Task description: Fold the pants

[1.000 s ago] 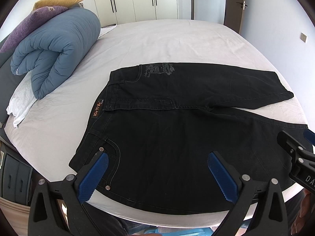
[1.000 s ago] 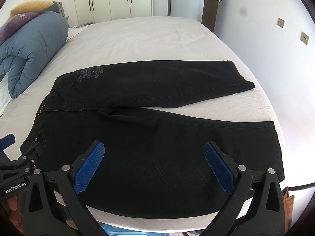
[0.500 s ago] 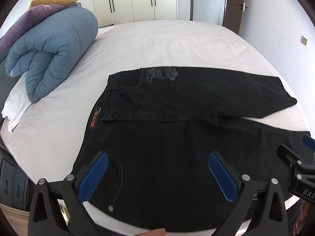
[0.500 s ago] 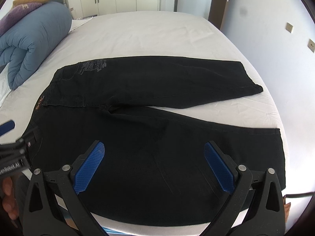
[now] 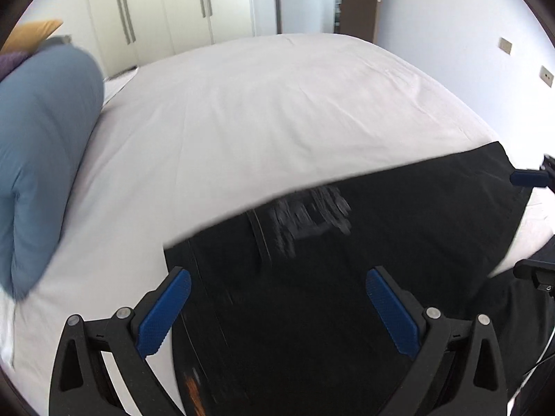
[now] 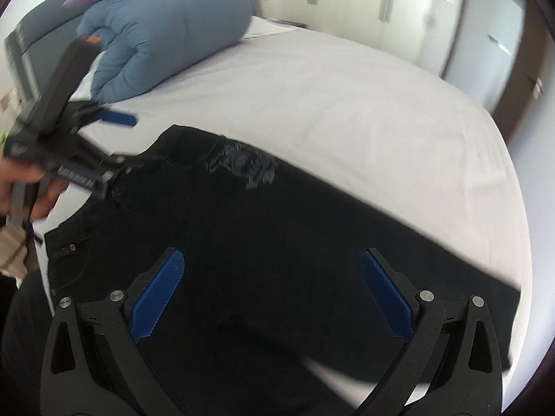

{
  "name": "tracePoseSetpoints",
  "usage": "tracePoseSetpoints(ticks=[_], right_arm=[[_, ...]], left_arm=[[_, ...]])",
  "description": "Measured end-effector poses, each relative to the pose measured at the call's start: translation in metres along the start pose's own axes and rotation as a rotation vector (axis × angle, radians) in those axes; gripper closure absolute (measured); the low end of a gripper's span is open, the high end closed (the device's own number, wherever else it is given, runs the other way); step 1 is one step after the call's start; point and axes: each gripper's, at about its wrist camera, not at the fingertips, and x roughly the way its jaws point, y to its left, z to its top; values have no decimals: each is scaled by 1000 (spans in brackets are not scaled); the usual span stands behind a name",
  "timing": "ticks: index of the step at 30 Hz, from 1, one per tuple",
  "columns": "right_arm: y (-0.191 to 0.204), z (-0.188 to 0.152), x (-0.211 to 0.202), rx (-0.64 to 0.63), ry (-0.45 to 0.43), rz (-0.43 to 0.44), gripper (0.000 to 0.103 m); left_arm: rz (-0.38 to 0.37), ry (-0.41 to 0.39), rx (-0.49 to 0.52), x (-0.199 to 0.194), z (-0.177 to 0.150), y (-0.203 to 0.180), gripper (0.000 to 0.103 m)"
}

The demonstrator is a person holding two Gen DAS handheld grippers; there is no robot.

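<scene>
Black pants (image 5: pixel 329 270) lie flat on the white bed (image 5: pixel 277 104), waistband to the left, a grey print (image 5: pixel 308 213) on the upper part. They also show in the right wrist view (image 6: pixel 277 242). My left gripper (image 5: pixel 277 312) is open, low over the waistband end, nothing between its blue pads. My right gripper (image 6: pixel 270 298) is open over the pants' middle, empty. In the right wrist view the left gripper (image 6: pixel 114 145) hovers at the waistband corner with its fingers apart. The picture is blurred.
A rolled blue duvet (image 6: pixel 163 34) lies at the left end of the bed, also in the left wrist view (image 5: pixel 41 145). White wardrobes (image 5: pixel 166 10) and a door (image 5: pixel 360 3) stand behind the bed. The bed's right edge is near the wall.
Both grippers have moved forward and down, close over the pants; the views swung left toward the waistband. The pants lie as before. Both grippers stay open.
</scene>
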Motion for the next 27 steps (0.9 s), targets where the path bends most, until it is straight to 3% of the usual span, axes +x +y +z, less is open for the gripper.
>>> tracePoseSetpoints(ticks=[4, 7, 13, 17, 20, 23, 25, 27], right_arm=[[-21, 38, 44, -79, 23, 62, 1], [-33, 51, 65, -112, 32, 94, 10], [-55, 57, 91, -120, 68, 171, 30], [-60, 51, 106, -155, 86, 215, 38], [-63, 52, 119, -167, 107, 231, 42], [-63, 57, 130, -185, 116, 240, 47], [-64, 63, 135, -195, 126, 238, 48], [-63, 69, 141, -200, 132, 240, 51]], left_arm=[[-16, 53, 106, 41, 35, 14, 0], [-66, 114, 180, 74, 53, 21, 0], [-93, 241, 319, 129, 61, 26, 0], [-151, 324, 321, 156, 56, 37, 7], [-218, 341, 281, 162, 55, 46, 15], [-258, 336, 285, 158, 56, 47, 39], [-281, 337, 293, 153, 58, 46, 86], [-256, 328, 320, 144, 60, 41, 88]])
